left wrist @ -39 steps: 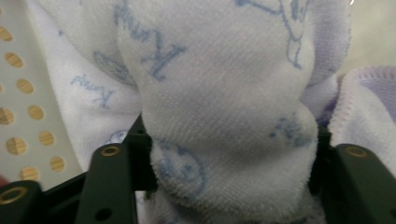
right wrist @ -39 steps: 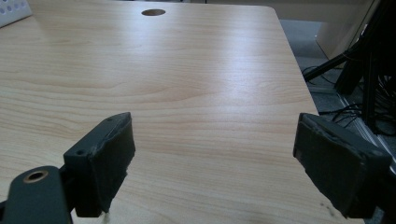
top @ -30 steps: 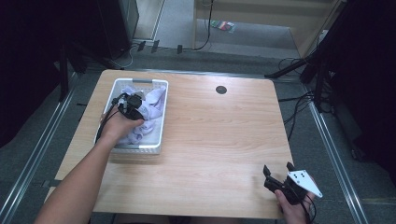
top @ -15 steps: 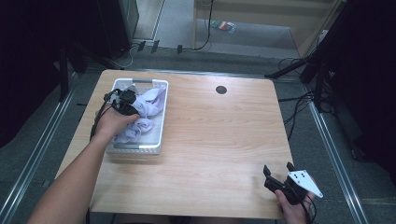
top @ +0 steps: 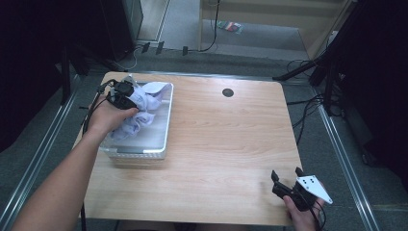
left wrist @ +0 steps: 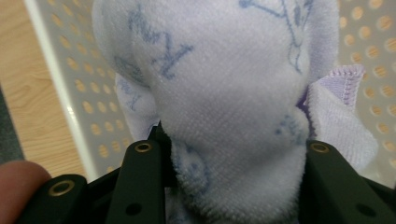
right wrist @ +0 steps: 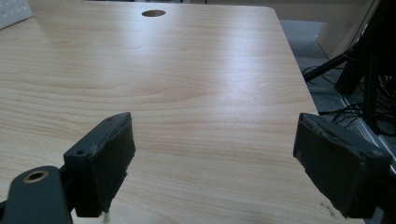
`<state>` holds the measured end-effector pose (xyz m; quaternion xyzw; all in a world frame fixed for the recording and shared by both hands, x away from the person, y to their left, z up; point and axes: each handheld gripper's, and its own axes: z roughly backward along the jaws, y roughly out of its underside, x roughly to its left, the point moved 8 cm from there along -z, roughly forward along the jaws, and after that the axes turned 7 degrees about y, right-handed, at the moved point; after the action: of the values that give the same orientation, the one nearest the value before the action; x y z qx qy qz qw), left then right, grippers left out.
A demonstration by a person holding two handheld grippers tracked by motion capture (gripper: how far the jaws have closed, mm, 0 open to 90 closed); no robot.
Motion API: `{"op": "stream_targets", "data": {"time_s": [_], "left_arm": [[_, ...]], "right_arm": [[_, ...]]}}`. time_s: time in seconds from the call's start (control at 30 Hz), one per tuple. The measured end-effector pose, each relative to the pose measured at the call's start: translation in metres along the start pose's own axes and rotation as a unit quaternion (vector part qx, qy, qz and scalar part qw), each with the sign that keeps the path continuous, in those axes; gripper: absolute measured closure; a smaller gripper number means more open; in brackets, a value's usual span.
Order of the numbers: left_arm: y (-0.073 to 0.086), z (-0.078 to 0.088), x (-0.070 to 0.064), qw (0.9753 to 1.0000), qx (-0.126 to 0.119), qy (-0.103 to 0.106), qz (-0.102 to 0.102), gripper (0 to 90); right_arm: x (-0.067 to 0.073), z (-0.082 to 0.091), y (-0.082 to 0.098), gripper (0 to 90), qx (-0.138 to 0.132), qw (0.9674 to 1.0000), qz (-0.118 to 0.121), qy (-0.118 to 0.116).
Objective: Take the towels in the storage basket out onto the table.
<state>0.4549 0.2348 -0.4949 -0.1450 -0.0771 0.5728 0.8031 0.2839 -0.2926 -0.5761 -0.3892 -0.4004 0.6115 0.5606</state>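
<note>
A white perforated basket (top: 163,126) stands on the left part of the wooden table (top: 226,144). Pale lilac towels (top: 144,103) with blue print lie in it. My left gripper (top: 126,92) hovers over the basket's far left corner, shut on a bunch of towel (left wrist: 224,107) that bulges up between its black jaws, lifted above the basket floor (left wrist: 88,107). A second cloth with a purple stitched hem (left wrist: 341,116) hangs beside it. My right gripper (top: 287,179) rests at the table's near right corner, open, with bare wood (right wrist: 210,121) between its pads (right wrist: 109,154).
A round cable hole (top: 227,92) sits in the table's far middle. Cables and dark stands (top: 327,72) crowd the floor to the right. Metal rails run along both sides of the table. The basket's white corner (right wrist: 14,11) shows far left in the right gripper view.
My left gripper has risen and shifted toward the basket's far left corner, pulling the towel up with it. The right gripper has stayed put.
</note>
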Motion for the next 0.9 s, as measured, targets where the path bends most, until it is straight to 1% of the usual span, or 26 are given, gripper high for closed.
{"op": "stream_targets", "data": {"time_s": [0.1,0.13,0.17,0.2,0.27,0.3,0.33,0.37,0.4,0.47,0.5,0.57,0.63,0.67,0.73,0.77,0.8,0.83,0.87,0.9], "left_arm": [[-0.003,0.013,0.000,1.0000,-0.003,-0.004,-0.005,59.5],[-0.005,0.016,0.000,0.9999,-0.007,-0.006,-0.006,59.5],[-0.005,0.016,0.000,0.9999,-0.007,-0.006,-0.006,59.4],[-0.007,0.024,-0.001,0.9999,-0.007,-0.006,-0.007,59.4],[-0.009,0.027,-0.002,0.9999,-0.011,-0.006,-0.006,59.3],[-0.011,0.033,-0.004,0.9999,-0.014,-0.004,-0.008,59.1],[-0.013,0.036,-0.004,0.9998,-0.018,-0.006,-0.010,58.7],[-0.013,0.036,-0.004,0.9998,-0.018,-0.006,-0.010,58.6],[-0.015,0.039,-0.005,0.9996,-0.023,-0.007,-0.014,58.5],[-0.018,0.045,-0.007,0.9996,-0.026,-0.006,-0.013,58.3],[-0.020,0.049,-0.009,0.9995,-0.028,-0.005,-0.017,58.3],[-0.021,0.051,-0.011,0.9995,-0.026,-0.004,-0.018,58.2],[-0.025,0.054,-0.018,0.9992,-0.027,-0.003,-0.027,58.2],[-0.025,0.054,-0.018,0.9992,-0.027,-0.003,-0.027,58.1],[-0.027,0.055,-0.023,0.9991,-0.027,-0.003,-0.032,58.1],[-0.029,0.055,-0.029,0.9989,-0.027,-0.004,-0.038,58.1],[-0.029,0.055,-0.029,0.9989,-0.027,-0.004,-0.038,58.0],[-0.031,0.056,-0.033,0.9987,-0.026,-0.006,-0.043,58.0],[-0.034,0.056,-0.041,0.9984,-0.027,-0.006,-0.050,57.9],[-0.034,0.056,-0.041,0.9984,-0.027,-0.006,-0.050,57.9]], "right_arm": [[0.000,0.000,0.000,12.8,0.000,1.0000,-0.001,0.000],[0.000,0.000,0.000,12.8,0.000,1.0000,0.000,0.000],[0.000,0.000,0.000,12.8,0.000,1.0000,0.000,0.000],[0.000,0.000,0.000,12.8,0.000,1.0000,0.000,0.000],[0.000,0.000,0.000,12.8,0.000,1.0000,0.001,0.000],[0.000,0.000,0.000,12.8,-0.001,1.0000,0.001,0.000],[0.000,0.000,0.000,12.8,0.000,1.0000,0.001,0.000],[0.000,0.000,0.000,12.8,0.000,1.0000,0.001,0.000],[0.000,0.000,0.000,12.8,0.000,1.0000,0.000,0.000],[0.000,0.000,0.000,12.8,0.000,1.0000,0.000,0.000],[0.000,0.000,0.000,12.8,0.000,1.0000,0.000,0.000],[0.000,0.000,0.000,12.8,0.000,1.0000,0.000,0.000],[0.000,0.000,0.000,12.8,0.000,1.0000,0.000,0.000],[0.000,0.000,0.000,12.8,0.000,1.0000,0.000,0.000],[0.000,0.000,0.000,12.8,-0.001,1.0000,0.001,0.000],[0.000,0.000,0.000,12.8,-0.001,1.0000,0.001,0.000],[0.000,0.000,0.000,12.8,-0.001,1.0000,0.001,0.000],[0.000,0.000,0.000,12.8,-0.001,1.0000,0.001,0.000],[0.000,0.000,0.000,12.8,0.000,1.0000,0.000,0.000],[0.000,0.000,0.000,12.8,0.000,1.0000,0.000,0.000]]}}
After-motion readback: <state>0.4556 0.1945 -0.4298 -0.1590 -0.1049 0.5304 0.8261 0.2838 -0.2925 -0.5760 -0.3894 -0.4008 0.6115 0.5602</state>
